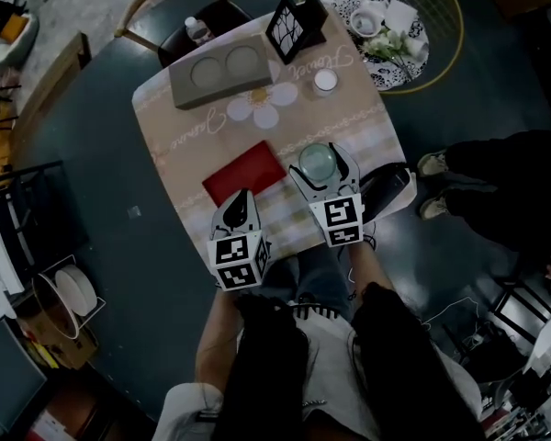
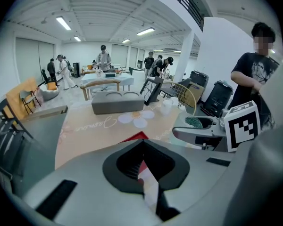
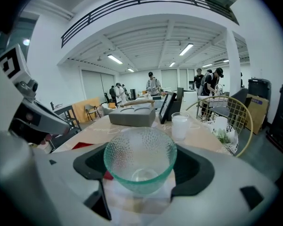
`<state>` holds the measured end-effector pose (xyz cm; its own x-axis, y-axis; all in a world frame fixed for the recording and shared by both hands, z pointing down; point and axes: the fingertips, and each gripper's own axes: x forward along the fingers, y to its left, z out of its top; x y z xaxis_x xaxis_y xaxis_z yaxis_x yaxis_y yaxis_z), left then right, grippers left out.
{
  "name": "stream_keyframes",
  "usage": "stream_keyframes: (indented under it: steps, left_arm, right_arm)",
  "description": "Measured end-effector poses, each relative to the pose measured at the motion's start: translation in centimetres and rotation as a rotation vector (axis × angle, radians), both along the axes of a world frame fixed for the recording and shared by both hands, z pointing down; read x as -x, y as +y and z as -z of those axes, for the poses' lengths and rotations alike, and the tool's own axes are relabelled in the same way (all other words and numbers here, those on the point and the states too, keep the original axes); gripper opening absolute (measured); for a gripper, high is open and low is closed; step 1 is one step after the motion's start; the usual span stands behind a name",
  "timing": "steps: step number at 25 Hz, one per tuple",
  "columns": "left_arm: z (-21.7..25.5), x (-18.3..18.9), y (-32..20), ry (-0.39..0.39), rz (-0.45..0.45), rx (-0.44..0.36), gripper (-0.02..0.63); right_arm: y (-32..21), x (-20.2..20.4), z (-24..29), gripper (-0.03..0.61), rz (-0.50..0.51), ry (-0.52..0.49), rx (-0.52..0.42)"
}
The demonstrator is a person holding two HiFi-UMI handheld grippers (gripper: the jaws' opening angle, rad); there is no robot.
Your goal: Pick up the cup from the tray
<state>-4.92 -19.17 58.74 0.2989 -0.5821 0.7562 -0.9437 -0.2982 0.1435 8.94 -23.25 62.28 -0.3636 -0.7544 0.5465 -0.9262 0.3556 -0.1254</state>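
Note:
A clear green-tinted dimpled glass cup point(image 1: 317, 162) point(image 3: 140, 159) sits between the jaws of my right gripper point(image 1: 320, 165) point(image 3: 141, 171), which is shut on it above the table's near right part. The grey tray point(image 1: 179, 88) point(image 3: 132, 117) with two round wells, both without a cup, lies at the far side of the table. My left gripper point(image 1: 241, 202) point(image 2: 144, 166) hangs over the near edge of a red mat point(image 1: 245, 173) point(image 2: 140, 136), its jaws together with nothing in them.
A small white cup point(image 1: 325, 81) point(image 3: 179, 126) stands beyond the glass cup, next to a flower-shaped mat point(image 1: 262, 107). A black frame stand point(image 1: 294, 26) is at the far edge. A wire side table point(image 1: 390, 26) and a bystander's feet point(image 1: 432, 184) are at the right.

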Motion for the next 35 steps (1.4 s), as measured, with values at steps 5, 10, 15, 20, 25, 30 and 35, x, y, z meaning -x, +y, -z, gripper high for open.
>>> stream_keyframes:
  steps: [5,10,15,20,25,30,35]
  left_arm:
    - [-0.7,-0.1,-0.1,0.008,0.006,0.014,0.008]
    - [-1.5,0.8,0.1,0.010,0.033,0.034,0.008]
    - [-2.2,1.4,0.5,-0.015,0.032,0.048,0.008]
    - [-2.4,0.4,1.1,0.109,0.016,0.084,0.008]
    - [-1.9,0.9,1.0,0.122,0.047,0.074,0.008]
    - [-0.6,0.6,1.2,0.167,0.026,0.054,0.008]
    - [1.5,0.2,0.5,0.189,0.023,-0.007,0.008]
  right_arm:
    - [-0.3,-0.1,-1.0,0.402,0.001,0.019,0.002]
    - [-0.2,-0.4,-1.9,0.402,-0.005,0.039,0.000]
    - [-0.2,-0.6,-1.8,0.402,-0.037,-0.001,-0.013]
    - [0.0,-0.2,-1.3,0.403,-0.025,-0.023,-0.031]
    - [-0.6,-0.5,0.5,0.405,-0.044,-0.023,-0.076]
    - [-1.0,-0.7,3.3,0.405,-0.067,-0.027,-0.126]
    - [-0.7,-0.6,5.6,0.405,-0.052,0.003,-0.139]
